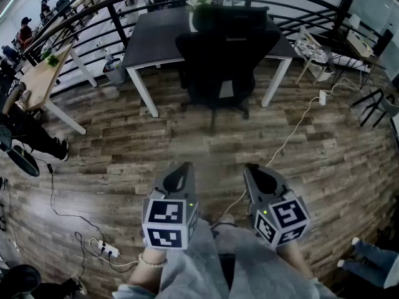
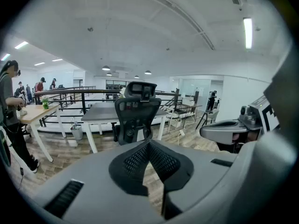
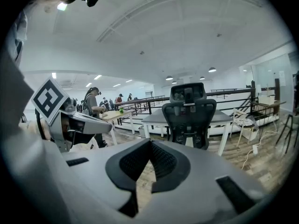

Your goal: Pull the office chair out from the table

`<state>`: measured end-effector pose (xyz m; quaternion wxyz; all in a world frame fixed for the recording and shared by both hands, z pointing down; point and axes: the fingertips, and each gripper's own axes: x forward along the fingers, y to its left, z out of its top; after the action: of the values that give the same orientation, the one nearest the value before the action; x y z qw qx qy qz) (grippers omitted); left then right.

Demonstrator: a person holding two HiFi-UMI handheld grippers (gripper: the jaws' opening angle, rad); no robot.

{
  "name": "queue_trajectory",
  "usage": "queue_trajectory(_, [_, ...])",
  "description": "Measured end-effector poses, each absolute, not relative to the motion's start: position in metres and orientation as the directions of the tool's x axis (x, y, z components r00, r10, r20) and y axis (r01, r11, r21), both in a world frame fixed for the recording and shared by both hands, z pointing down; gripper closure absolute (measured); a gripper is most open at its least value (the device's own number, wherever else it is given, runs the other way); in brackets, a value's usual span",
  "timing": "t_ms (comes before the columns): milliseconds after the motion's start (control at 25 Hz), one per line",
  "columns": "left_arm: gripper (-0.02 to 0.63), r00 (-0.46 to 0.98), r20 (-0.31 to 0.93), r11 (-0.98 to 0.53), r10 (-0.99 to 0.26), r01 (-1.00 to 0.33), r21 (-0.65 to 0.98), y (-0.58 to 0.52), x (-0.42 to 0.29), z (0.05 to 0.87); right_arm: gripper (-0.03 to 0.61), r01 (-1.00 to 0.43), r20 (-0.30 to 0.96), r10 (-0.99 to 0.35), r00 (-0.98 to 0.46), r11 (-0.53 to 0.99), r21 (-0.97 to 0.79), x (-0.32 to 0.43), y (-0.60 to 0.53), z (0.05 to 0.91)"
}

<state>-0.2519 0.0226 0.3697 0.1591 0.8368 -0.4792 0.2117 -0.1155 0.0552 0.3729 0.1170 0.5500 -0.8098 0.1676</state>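
The office chair [image 1: 222, 61] stands tucked at the table [image 1: 156, 42], well beyond both grippers

One office chair [image 1: 219, 58]. Two tables: dark table [image 1: 156, 39], light wooden table [image 1: 36, 83]. Two hand-held grippers: left hand-held gripper [image 1: 182, 168], right hand-held gripper [image 1: 253, 169].

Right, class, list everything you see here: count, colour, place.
office chair: one, black, at the dark table's near side.
dark table: one, dark top, white legs, far centre.
wooden table: one, light top, far left.
bin: one, grey, left of the dark table.
railing: one, black, behind the tables.
power strip: one, white, floor, near left.
cable: one, white, floor, right.
people: several, mixed clothing, far left.
left gripper: one, grey, near, jaws shut, empty.
right gripper: one, grey, near, jaws shut, empty.
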Motion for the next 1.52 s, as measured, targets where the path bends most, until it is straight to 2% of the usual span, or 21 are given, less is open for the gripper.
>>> queue_trajectory(920, [0.601, 0.427, 0.476, -0.460, -0.769, -0.886, 0.054, 0.030, -0.171, 0.363, 0.575, -0.928, 0.350, -0.860, -0.372, 0.346, -0.138, -0.028, 0.061, 0.375])
queue_trajectory(1520, [0.601, 0.463, 0.457, -0.497, -0.759, -0.866, 0.052, 0.001, -0.132, 0.371, 0.575, -0.949, 0.363, -0.877, -0.315, 0.283, -0.140, 0.017, 0.048, 0.395])
